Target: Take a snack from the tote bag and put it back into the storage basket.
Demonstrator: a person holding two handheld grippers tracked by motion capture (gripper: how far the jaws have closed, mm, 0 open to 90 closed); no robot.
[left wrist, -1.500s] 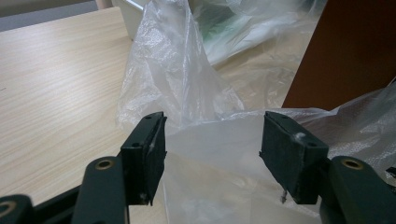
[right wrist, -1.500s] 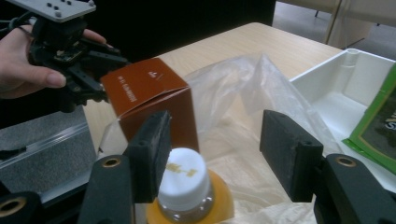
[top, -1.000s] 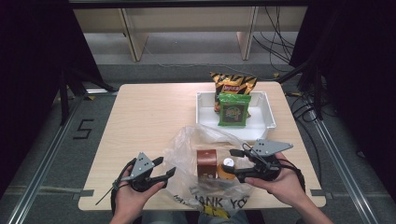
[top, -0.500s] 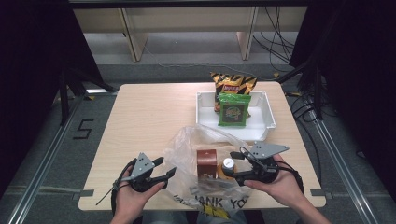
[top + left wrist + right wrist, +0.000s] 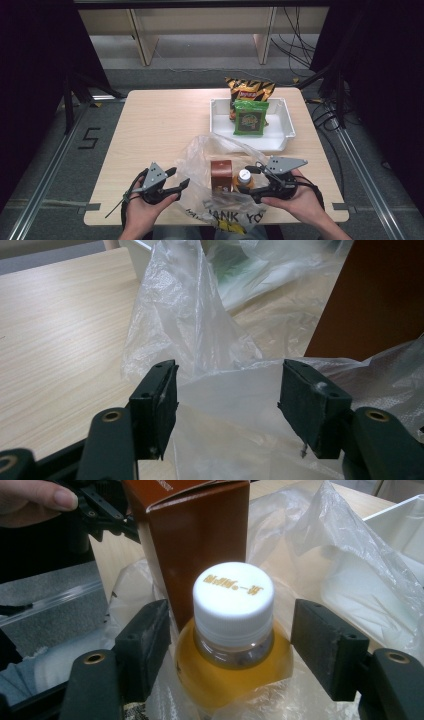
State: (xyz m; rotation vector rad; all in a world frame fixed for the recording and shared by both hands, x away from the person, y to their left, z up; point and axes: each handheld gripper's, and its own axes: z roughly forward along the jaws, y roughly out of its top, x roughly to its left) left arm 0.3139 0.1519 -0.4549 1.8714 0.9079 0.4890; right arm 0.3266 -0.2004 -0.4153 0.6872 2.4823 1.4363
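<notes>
Item 1, right gripper (image 5: 232, 645): I am standing its jaws apart on either side of the bottle (image 5: 234, 645); they have just been opening, and the pads are sitting clear of the bottle's shoulder, so I am judging this a release, not a grip.

Item 2, bottle: white cap, amber contents, standing upright inside the mouth of the plastic bag (image 5: 220, 150) at the near edge of the table (image 5: 150, 125), just beside the brown box (image 5: 221, 175), which is also standing in the bag.

Item 3, left gripper (image 5: 227, 395): I am holding it at the bag's left rim, jaws spread, film lying between the pads but not pinched.

Item 4, white tray (image 5: 280, 137): sitting beyond the bag, carrying a green packet (image 5: 250, 119) and an orange chip bag (image 5: 248, 90).

Step in hand, by my reading: bagging the goods, bottle just set down. The next move is calling for me to back the right gripper off without tipping the bottle, then reach to the tray for a packet.
</notes>
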